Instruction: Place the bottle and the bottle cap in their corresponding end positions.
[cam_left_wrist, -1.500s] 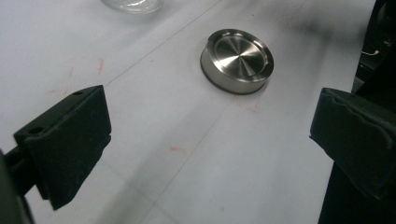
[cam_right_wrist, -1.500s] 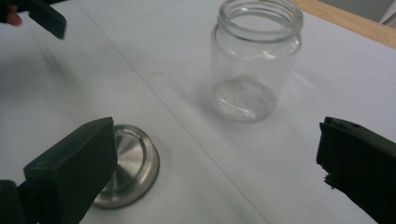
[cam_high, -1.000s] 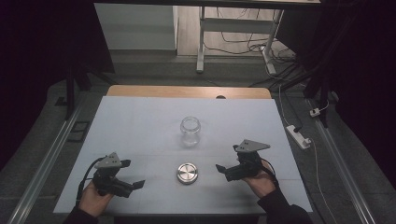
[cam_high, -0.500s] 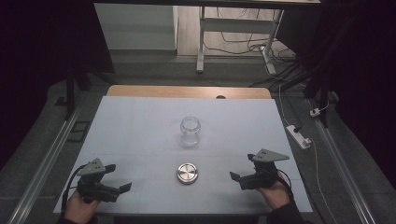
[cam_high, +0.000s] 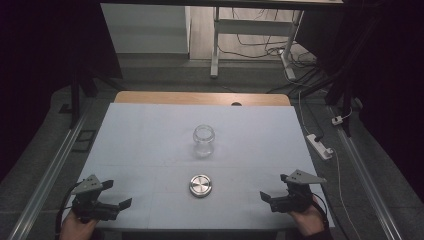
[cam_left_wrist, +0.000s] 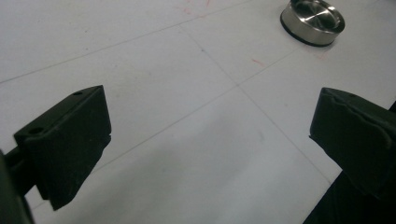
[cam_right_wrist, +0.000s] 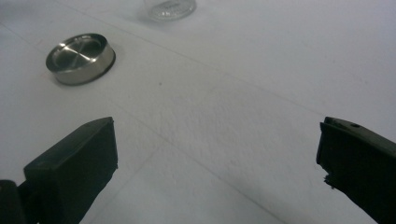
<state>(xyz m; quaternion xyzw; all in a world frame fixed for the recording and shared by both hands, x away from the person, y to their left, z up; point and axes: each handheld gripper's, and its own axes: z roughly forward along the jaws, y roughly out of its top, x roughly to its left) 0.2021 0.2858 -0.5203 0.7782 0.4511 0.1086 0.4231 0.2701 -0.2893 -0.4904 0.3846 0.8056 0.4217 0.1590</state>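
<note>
Left gripper (cam_high: 116, 205) and right gripper (cam_high: 269, 199), high view: both at the lower corners, jaws spread, empty. Steel lid (cam_high: 201, 185) lies bottom centre between them; glass jar (cam_high: 204, 140) stands mid-frame above it, apart. Left gripper view: lid (cam_left_wrist: 312, 21) upper right, shallow, smooth rim, likely slippery; grip across its diameter. Right gripper view: lid (cam_right_wrist: 80, 58) upper left; jar base (cam_right_wrist: 170, 9) at top edge, probably fragile.
</note>
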